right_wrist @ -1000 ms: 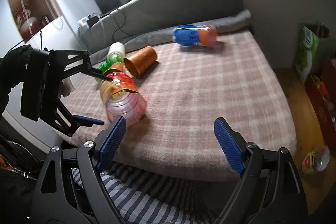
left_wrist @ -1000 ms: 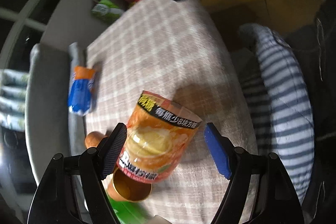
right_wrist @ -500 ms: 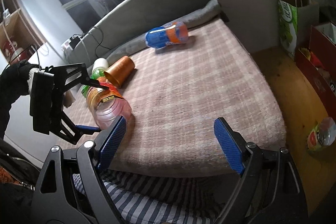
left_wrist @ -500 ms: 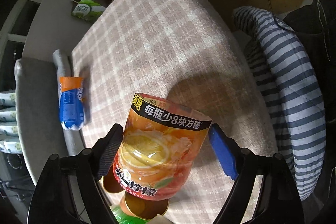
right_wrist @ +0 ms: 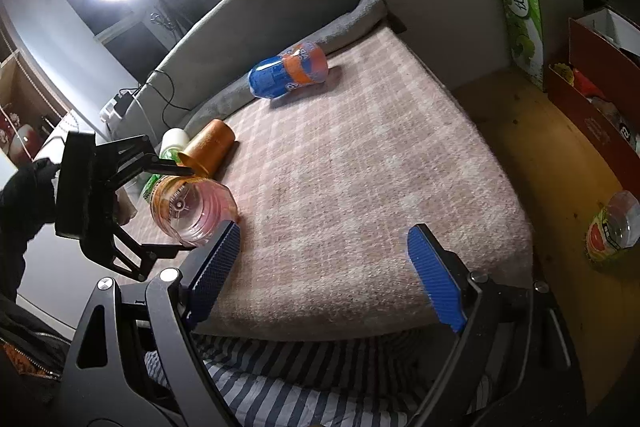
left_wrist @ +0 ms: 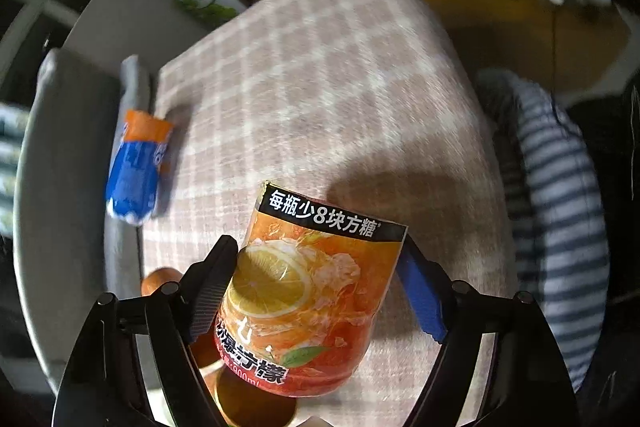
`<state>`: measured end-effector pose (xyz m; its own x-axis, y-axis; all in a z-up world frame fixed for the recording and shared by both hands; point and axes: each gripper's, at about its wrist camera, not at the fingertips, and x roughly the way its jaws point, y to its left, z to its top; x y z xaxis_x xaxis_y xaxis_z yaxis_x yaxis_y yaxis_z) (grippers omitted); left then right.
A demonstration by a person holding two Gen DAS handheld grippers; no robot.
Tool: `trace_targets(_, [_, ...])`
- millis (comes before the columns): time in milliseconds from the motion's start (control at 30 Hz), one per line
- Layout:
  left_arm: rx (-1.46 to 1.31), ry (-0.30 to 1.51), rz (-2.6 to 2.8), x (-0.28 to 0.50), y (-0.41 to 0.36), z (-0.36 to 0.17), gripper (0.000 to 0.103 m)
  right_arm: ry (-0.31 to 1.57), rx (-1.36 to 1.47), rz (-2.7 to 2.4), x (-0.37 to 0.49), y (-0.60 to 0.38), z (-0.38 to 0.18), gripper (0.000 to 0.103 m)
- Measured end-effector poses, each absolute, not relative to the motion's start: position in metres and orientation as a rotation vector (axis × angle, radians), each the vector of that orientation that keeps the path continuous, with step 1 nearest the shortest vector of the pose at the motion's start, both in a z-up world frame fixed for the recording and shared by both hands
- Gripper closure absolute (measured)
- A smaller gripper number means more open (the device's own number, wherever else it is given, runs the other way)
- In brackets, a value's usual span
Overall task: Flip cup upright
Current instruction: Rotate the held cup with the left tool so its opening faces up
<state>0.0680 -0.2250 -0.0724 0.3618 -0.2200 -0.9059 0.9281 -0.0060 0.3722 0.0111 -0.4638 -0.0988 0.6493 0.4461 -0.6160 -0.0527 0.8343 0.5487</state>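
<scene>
Checked bed [right_wrist: 380, 167] carries the clutter, and at its near left corner the left tool [left_wrist: 320, 291] clamps the cup [left_wrist: 312, 299] across its label to tip it upright, while the right tool [right_wrist: 320, 275] hangs wide, empty.

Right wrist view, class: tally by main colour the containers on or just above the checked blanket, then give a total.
Orange-labelled: 1, the lemon-tea cup, held in the left gripper
Blue and orange: 1, the blue-and-orange cup, on its side
Copper: 1, the copper cup, on its side
Green and white: 1, the green container, partly hidden
Total: 4
</scene>
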Motion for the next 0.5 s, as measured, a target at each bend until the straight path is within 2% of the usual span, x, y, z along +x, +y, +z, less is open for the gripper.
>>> trace_targets(267, [1.023, 0.767, -0.995, 0.086, -0.212, -0.055, 0.024, 0.836, 0.51, 0.299, 0.014, -0.46, -0.102, 0.015])
trace_targets(500, [0.689, 0.747, -0.915, 0.103, -0.189, -0.04, 0.024, 0.838, 0.496, 0.32, 0.017, -0.455, -0.1, 0.015])
